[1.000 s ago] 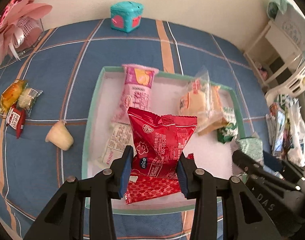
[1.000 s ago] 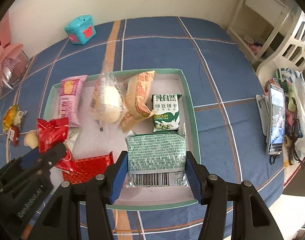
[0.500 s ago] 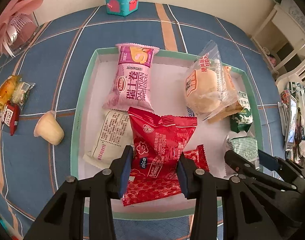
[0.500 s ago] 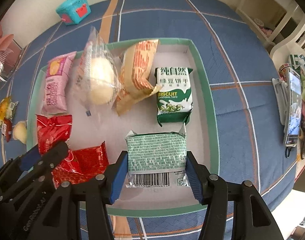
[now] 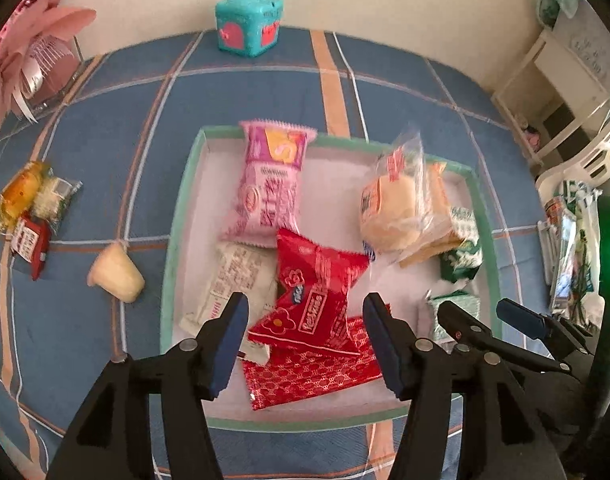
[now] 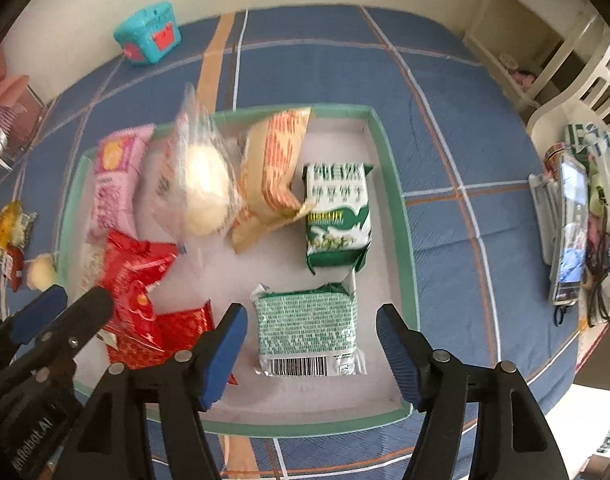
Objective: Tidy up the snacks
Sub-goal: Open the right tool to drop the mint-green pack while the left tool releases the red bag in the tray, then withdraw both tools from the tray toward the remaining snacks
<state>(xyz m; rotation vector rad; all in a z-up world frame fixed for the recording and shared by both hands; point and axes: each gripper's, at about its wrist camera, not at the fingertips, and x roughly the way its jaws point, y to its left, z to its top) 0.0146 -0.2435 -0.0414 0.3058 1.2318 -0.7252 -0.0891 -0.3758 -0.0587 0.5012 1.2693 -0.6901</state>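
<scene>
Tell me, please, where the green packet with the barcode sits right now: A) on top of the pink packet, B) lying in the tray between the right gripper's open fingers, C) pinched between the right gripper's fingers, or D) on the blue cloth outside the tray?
B: the green packet lies flat on the tray floor, with the right gripper open and a gap showing on both sides of it.

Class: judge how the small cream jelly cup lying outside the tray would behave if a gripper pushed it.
The jelly cup lies on its side and is tapered, so it would probably roll in a curve. It looks small and light. Its smooth plastic may slip between fingers.
</scene>
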